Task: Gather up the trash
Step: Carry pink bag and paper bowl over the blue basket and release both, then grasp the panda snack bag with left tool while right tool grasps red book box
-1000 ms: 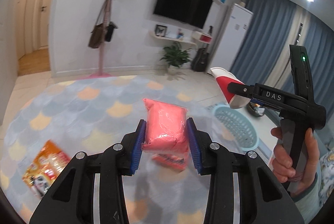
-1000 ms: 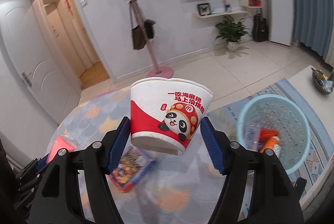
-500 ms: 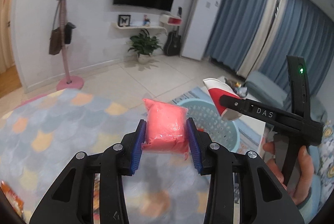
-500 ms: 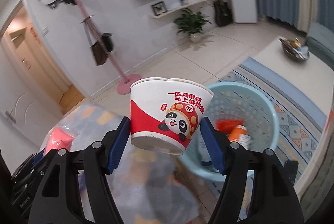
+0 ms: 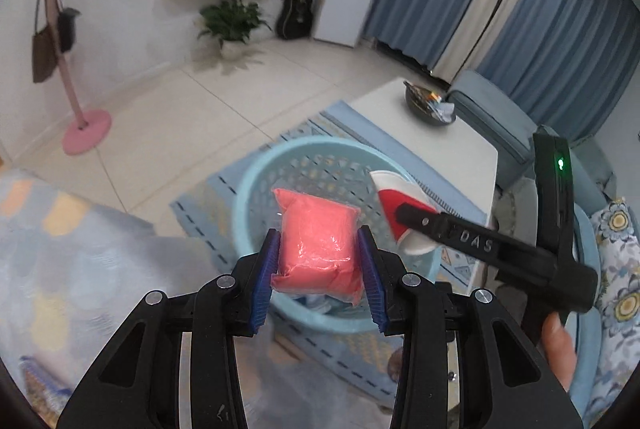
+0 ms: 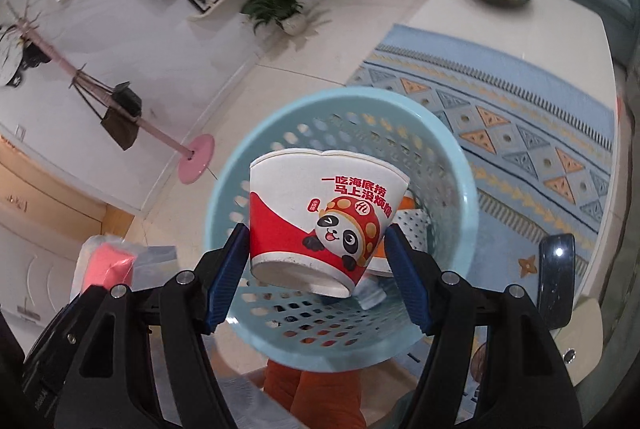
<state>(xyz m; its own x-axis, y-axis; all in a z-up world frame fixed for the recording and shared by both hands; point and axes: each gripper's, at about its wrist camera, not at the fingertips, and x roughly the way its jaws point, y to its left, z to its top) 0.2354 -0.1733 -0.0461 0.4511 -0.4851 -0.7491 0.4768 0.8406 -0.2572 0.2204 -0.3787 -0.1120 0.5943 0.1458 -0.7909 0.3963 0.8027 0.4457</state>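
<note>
A blue basket (image 6: 460,189) stands on a patterned rug (image 6: 532,133) beside a white surface (image 5: 452,141), with some trash already inside. A cup (image 6: 324,225) is gripped in the right gripper (image 6: 320,269) jaws above the basket, apparently for dropping. A pink packet (image 5: 316,249) is clamped in the left gripper (image 5: 318,275) jaws over the near rim.

You have swung both loads off the scalloped rug: the pink packet (image 5: 318,243) and the paper cup (image 6: 320,225) now hang over the blue basket (image 6: 460,165).
</note>
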